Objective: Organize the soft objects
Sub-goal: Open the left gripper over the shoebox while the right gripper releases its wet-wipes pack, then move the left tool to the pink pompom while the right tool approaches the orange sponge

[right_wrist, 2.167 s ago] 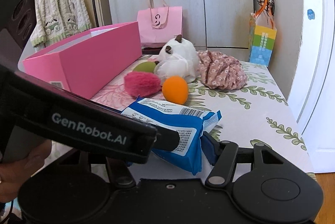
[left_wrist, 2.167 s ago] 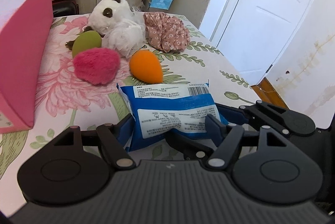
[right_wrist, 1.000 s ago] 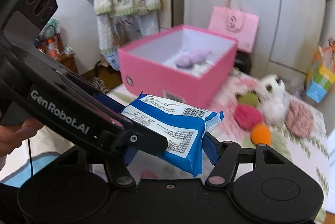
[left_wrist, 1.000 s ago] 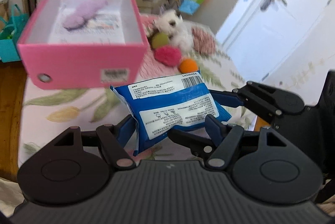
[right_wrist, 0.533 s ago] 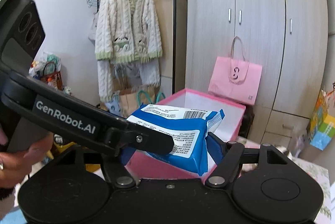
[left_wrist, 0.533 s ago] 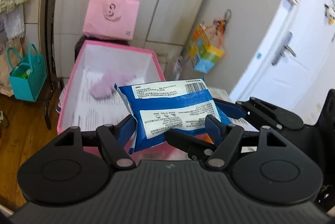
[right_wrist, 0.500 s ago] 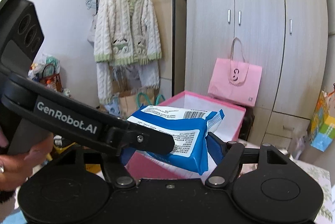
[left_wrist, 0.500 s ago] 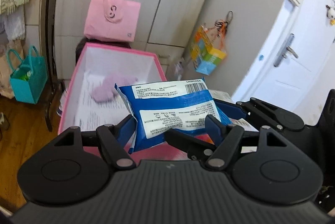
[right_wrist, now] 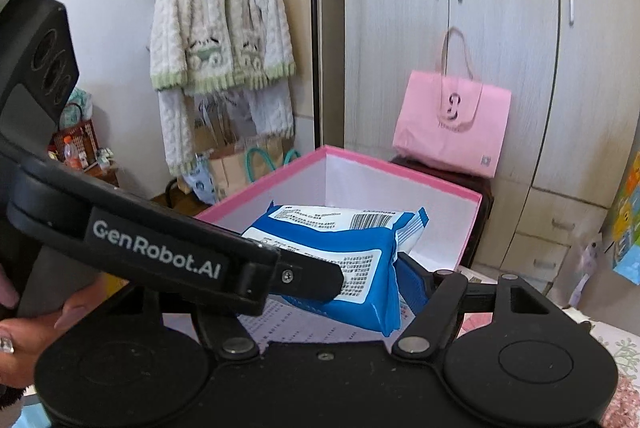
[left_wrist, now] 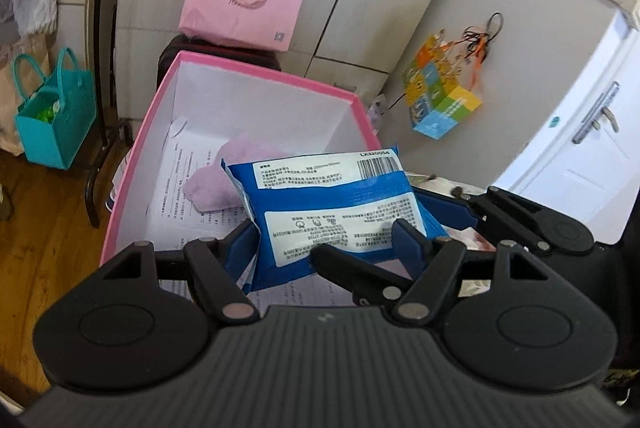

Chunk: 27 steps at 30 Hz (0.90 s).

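Observation:
A blue and white soft packet (left_wrist: 332,212) is held between both grippers over the open pink box (left_wrist: 256,76). My left gripper (left_wrist: 328,240) is shut on its near edge. My right gripper (right_wrist: 344,280) is shut on the same packet (right_wrist: 340,248), with the left gripper's arm crossing in front. The box (right_wrist: 400,168) holds a lilac plush (left_wrist: 216,180) lying on printed paper. The packet hangs just above the box's near part.
A pink tote bag (left_wrist: 244,0) stands behind the box against the wardrobe. A teal bag (left_wrist: 52,116) sits on the floor at left. A colourful gift bag (left_wrist: 444,96) hangs at right near the white door (left_wrist: 580,148). A cardigan (right_wrist: 216,40) hangs on a rack.
Both grippers have carried the packet from the flowered bed up and across to the pink box; it is now lower and closer over the box's inside.

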Each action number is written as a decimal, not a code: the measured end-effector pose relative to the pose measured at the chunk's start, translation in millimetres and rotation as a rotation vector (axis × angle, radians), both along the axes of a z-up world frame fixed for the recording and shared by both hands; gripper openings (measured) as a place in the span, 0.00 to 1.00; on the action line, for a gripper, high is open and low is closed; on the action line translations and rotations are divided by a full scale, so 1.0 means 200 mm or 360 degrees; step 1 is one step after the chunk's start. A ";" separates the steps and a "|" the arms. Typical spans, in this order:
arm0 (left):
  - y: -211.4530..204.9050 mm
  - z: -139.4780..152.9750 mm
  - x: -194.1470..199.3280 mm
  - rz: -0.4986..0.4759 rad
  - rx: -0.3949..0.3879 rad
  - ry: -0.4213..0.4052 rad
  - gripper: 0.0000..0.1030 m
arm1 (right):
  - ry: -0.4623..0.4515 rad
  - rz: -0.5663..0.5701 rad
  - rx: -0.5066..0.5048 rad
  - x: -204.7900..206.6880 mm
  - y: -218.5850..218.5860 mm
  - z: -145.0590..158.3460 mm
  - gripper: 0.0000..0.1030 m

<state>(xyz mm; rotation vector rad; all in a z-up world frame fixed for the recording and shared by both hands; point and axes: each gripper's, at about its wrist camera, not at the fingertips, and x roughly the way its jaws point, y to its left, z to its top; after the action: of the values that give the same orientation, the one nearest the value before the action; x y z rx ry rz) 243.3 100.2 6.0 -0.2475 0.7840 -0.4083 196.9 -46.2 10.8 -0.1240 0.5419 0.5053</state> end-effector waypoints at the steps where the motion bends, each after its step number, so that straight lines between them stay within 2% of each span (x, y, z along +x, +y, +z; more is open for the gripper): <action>1: 0.00 -0.01 0.02 0.0006 -0.0007 0.0010 0.69 | 0.0018 0.0005 -0.0012 0.03 0.00 -0.01 0.74; 11: 0.00 -0.10 0.14 0.0019 0.0032 0.0102 0.69 | 0.0114 0.0042 -0.0118 0.16 0.03 -0.10 0.75; 13: 0.01 -0.09 0.12 0.0071 0.0053 0.0056 0.71 | 0.0107 0.0039 -0.0144 0.16 0.03 -0.11 0.74; 16: 0.01 -0.05 0.05 0.0123 0.0152 -0.0058 0.71 | 0.0095 0.0039 -0.0137 0.15 0.02 -0.09 0.75; 19: 0.03 0.00 -0.04 0.0140 0.0160 -0.0145 0.71 | 0.0071 0.0033 -0.0148 0.11 0.01 -0.07 0.75; 27: 0.01 0.15 -0.31 0.0052 0.0221 -0.0279 0.72 | 0.0032 0.0038 -0.0169 -0.05 -0.03 0.02 0.75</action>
<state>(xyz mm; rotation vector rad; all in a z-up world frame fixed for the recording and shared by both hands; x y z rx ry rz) 182.0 102.9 36.6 -0.0931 0.6321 -0.3385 186.7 -52.2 14.8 -0.2271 0.5873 0.5017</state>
